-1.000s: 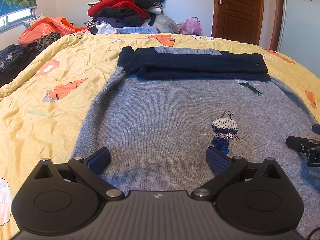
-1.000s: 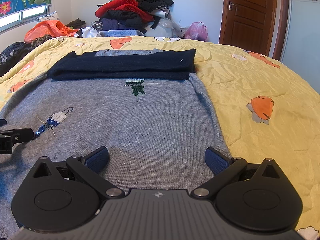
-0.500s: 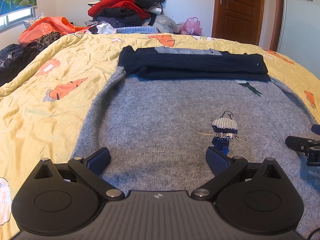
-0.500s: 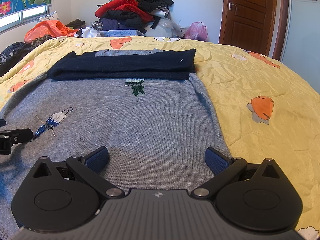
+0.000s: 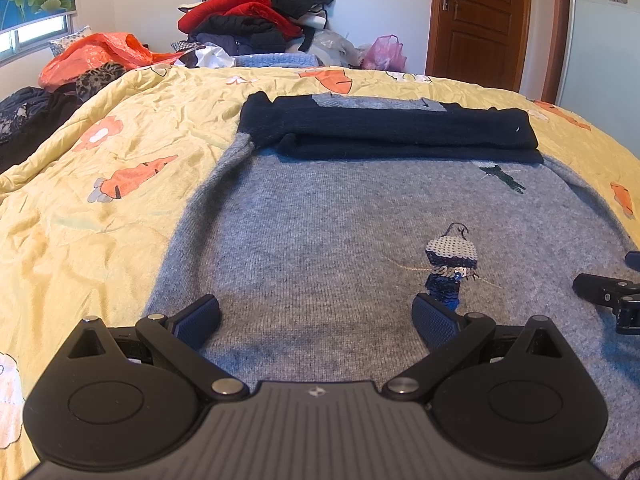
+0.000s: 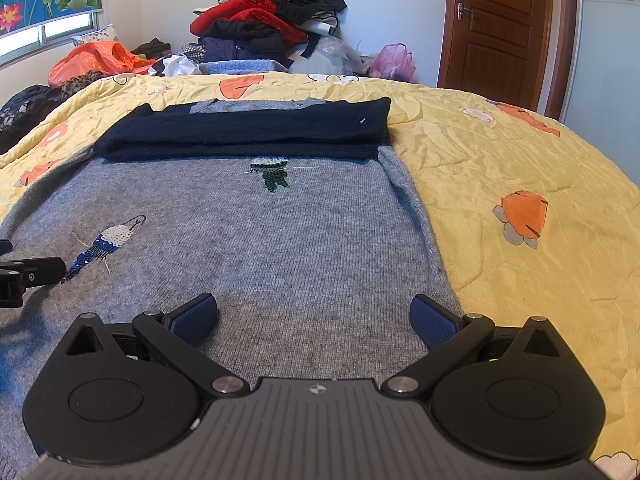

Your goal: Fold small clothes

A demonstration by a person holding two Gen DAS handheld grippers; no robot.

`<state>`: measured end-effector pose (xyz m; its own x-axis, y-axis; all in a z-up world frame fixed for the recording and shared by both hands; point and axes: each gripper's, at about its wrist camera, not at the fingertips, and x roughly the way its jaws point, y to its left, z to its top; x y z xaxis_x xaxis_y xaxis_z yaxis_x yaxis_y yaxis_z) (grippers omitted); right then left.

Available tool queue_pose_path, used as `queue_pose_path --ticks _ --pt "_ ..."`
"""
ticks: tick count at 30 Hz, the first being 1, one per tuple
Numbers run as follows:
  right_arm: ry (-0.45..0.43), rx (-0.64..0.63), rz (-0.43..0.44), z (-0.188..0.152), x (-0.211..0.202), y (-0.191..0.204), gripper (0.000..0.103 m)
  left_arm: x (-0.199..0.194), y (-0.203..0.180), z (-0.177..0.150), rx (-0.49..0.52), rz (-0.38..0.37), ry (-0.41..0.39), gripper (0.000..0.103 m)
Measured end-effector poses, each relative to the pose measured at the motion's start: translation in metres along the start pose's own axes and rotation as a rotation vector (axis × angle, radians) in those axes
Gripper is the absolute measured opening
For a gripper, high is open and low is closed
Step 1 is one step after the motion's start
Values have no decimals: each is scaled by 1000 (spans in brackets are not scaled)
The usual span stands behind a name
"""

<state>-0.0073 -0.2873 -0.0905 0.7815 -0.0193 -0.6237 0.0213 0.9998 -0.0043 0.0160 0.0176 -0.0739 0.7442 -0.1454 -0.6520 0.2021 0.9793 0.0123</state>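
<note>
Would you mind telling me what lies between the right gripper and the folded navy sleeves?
Only the grey sweater front, bearing a small green sequin figure just before the navy sleeves. The right wrist view shows it beyond the right gripper.

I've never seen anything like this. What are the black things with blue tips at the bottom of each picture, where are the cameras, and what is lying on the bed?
Each black thing is a hand-held tool with two jaws, one in each of a person's hands; no robot is there. A small camera sits on each tool and looks forward along its blue pads. One picture comes from the left gripper, the other from the right gripper. Both stand wide open and hold nothing, low over the near edge of a grey sweater. The sweater lies flat on a yellow quilt, with its dark blue sleeves folded across the top. Each camera also catches the other tool at its side. Behind the bed is a pile of clothes and a wooden door.
</note>
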Motion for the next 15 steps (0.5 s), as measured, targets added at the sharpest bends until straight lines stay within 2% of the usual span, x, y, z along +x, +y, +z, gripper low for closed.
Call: queue_pose_path --ticks 15 --pt "3 0 -4 -5 -8 -1 103 -7 0 -5 -3 20 13 103"
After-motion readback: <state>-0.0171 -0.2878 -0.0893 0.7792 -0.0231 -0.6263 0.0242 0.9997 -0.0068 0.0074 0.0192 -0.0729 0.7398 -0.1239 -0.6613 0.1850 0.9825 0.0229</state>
